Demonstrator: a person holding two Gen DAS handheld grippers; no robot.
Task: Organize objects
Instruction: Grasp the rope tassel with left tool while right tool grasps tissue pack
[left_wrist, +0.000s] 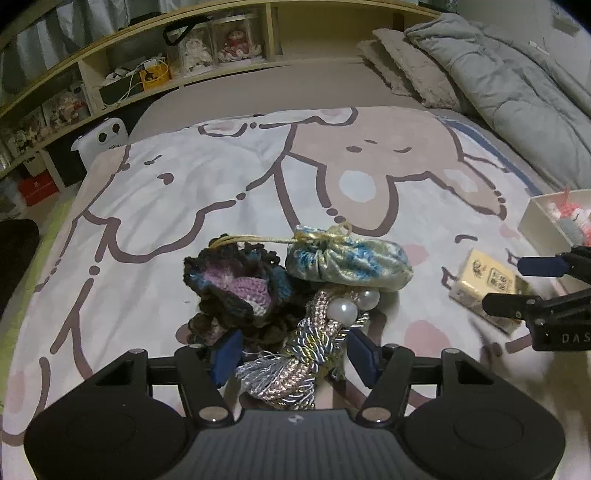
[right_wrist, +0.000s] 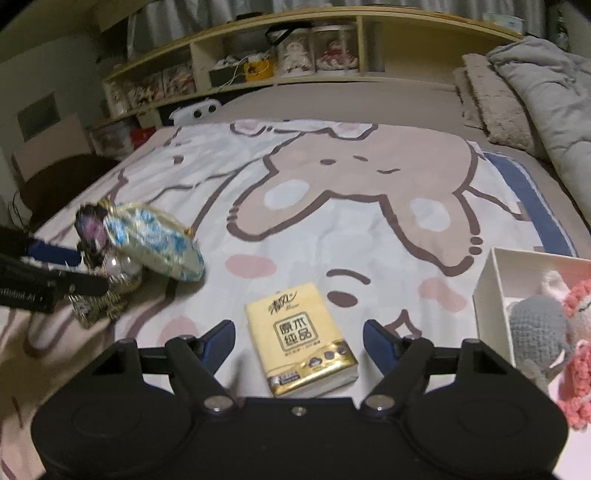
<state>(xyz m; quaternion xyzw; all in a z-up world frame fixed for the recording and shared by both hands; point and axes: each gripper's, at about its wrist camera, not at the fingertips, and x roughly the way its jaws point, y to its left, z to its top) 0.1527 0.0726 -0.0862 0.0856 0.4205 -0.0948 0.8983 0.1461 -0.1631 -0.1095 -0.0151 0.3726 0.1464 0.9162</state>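
Left wrist view, step: I had the left gripper (left_wrist: 291, 354) down over a heap of trinkets near the front edge of the bed (left_wrist: 155, 177), so I judged this the pick-up step of the tidying.
Left wrist view, grip: its blue pads (left_wrist: 227, 354) stood either side of the braided cord with tassel (left_wrist: 295, 354); the right pad seemed to meet the cord, but I could not tell whether the left one pressed on anything.
Left wrist view, heap: a dark knitted flower (left_wrist: 232, 288) lay touching a blue-and-white pouch (left_wrist: 351, 262), with white beads (left_wrist: 345, 312) between them and the cord.
Left wrist view, next move: I reckoned a firm pinch on the cord was needed first, then a slow lift, as the pieces looked tangled.
Left wrist view, hard to read: the cord's near end was hidden under the gripper body, and the white box (left_wrist: 546, 225) was cut off at the right edge.

Right wrist view, step: the right gripper (right_wrist: 299, 339) straddled the yellow tissue pack (right_wrist: 299, 332) near the bed's front edge.
Right wrist view, grip: the jaws were spread, with bare sheet showing on both sides of the pack.
Right wrist view, next move: I judged it wanted closing across the pack's width, then carrying to the box at the right.
Right wrist view, hard to read: the heap at the left was blurred; the knitted dolls (right_wrist: 546, 321) in the box ran out of frame.
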